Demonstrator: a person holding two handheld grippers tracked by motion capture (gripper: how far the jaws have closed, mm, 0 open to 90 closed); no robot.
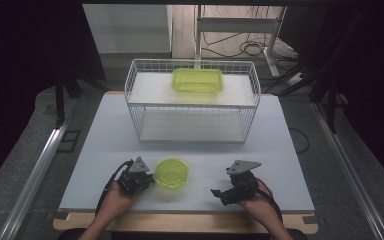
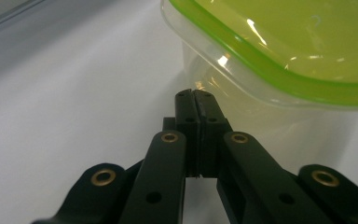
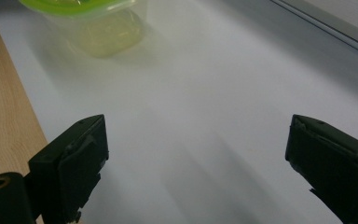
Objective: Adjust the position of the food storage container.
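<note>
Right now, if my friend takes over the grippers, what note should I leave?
Left gripper: shut, empty, tips beside the small tub near the table's front edge.
Right gripper: open, empty, off to the tub's right.
Big tub: inside the wire basket at the back.
Done: nothing gripped yet.
Left: probably open the left jaws and grip the small tub.

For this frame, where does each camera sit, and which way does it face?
High view: above the person's side, looking forward and down on the white table and wire basket; both forearms and hand-held grippers show.
Left gripper view: rides the left hand-held gripper, jaws shut, facing the green-lidded container close ahead.
Right gripper view: rides the right hand-held gripper, jaws open, looking across the table.
All three views share that container.
</note>
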